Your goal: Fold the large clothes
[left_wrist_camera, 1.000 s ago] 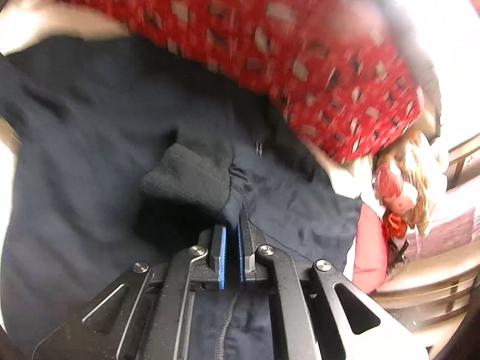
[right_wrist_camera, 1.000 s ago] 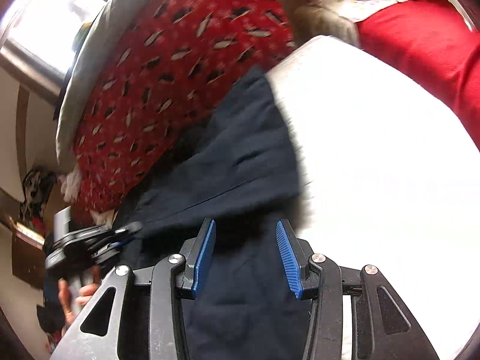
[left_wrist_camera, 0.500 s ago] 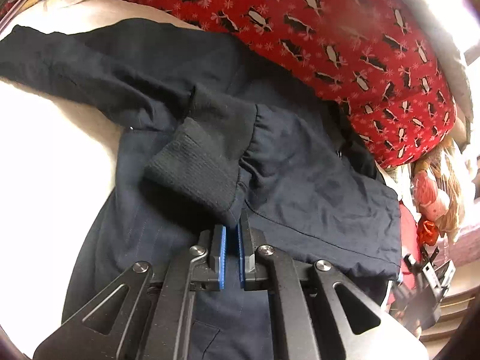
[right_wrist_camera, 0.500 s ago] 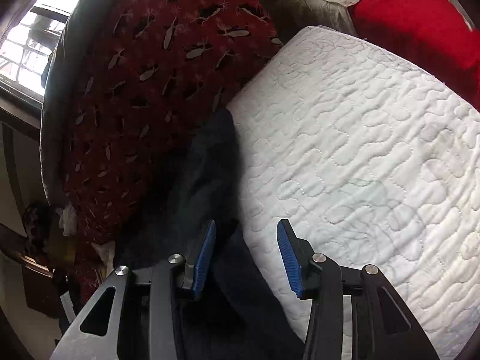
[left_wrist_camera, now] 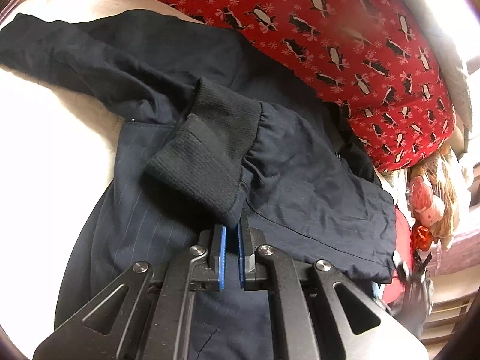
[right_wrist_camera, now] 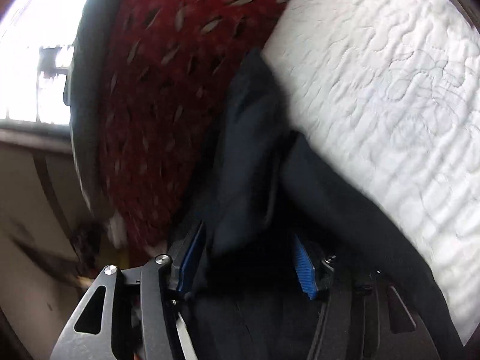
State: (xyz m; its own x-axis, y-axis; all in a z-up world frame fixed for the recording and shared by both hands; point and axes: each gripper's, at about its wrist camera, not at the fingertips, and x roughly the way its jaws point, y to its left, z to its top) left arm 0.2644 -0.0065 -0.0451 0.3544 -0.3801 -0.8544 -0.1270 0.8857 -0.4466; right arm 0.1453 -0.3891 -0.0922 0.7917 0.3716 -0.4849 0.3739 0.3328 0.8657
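Left wrist view: left tool [left_wrist_camera: 231, 234] pinched down on the edge of a ribbed knit cuff [left_wrist_camera: 199, 162], blue pads nearly together with dark fabric caught between them. The cuff ends a sleeve folded across the body of a navy pinstriped jacket [left_wrist_camera: 315, 186]. Jacket lies spread on a white mattress [left_wrist_camera: 45, 156], its far edge against a red penguin-print blanket [left_wrist_camera: 345, 39]. Second sleeve [left_wrist_camera: 90, 57] stretches out to the upper left. Stuffed toys [left_wrist_camera: 429, 198] piled at the right edge.

Right wrist view: motion-blurred. Right tool [right_wrist_camera: 249, 255] spread wide, a bunched fold of the same jacket [right_wrist_camera: 249, 156] sitting between its blue pads; whether the pads touch the cloth I cannot tell. Quilted white mattress [right_wrist_camera: 390, 90] to the right, red blanket [right_wrist_camera: 168, 105] to the left, bright window [right_wrist_camera: 30, 60] beyond.
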